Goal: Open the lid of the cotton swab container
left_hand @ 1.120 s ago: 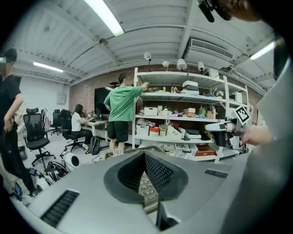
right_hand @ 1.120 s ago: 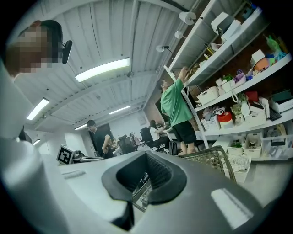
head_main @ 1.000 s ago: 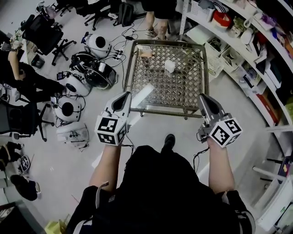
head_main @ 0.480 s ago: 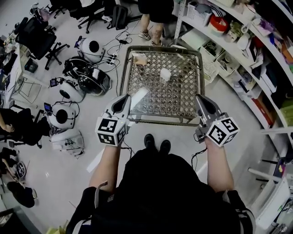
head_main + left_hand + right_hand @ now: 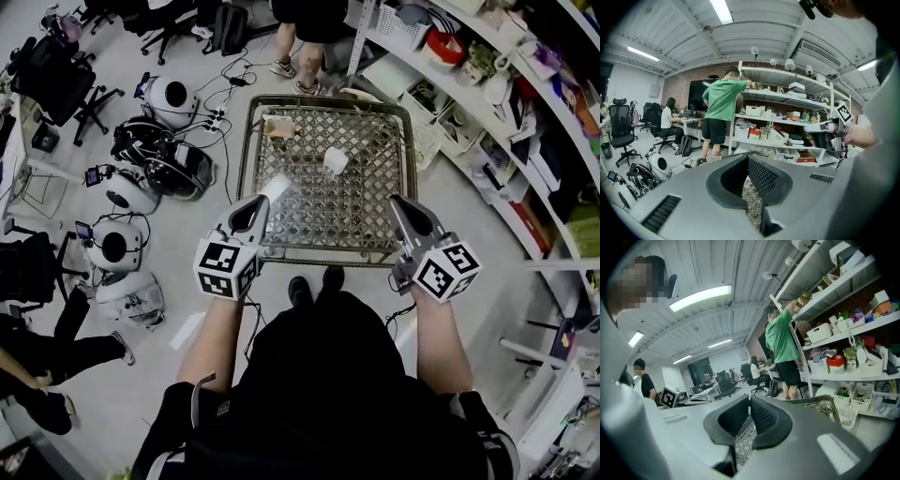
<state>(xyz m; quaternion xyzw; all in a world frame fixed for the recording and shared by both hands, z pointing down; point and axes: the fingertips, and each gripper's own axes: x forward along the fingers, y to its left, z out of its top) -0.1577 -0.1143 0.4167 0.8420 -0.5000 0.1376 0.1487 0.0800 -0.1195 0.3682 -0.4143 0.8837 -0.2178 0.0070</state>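
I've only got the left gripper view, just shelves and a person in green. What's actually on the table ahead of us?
Observer: The head view shows a small white box, possibly the swab container, near the middle of the lattice table.
Operator: Anything nearer my left tongs?
Observer: A pale flat piece lies just beyond the left tongs.
Operator: Anything else?
Observer: A brownish item sits at the far left corner.

No word or number can be read; black-and-white square code patterns cover the white marker cube [image 5: 227, 268] of the left gripper [image 5: 252, 204] and that of the right gripper [image 5: 399, 202]
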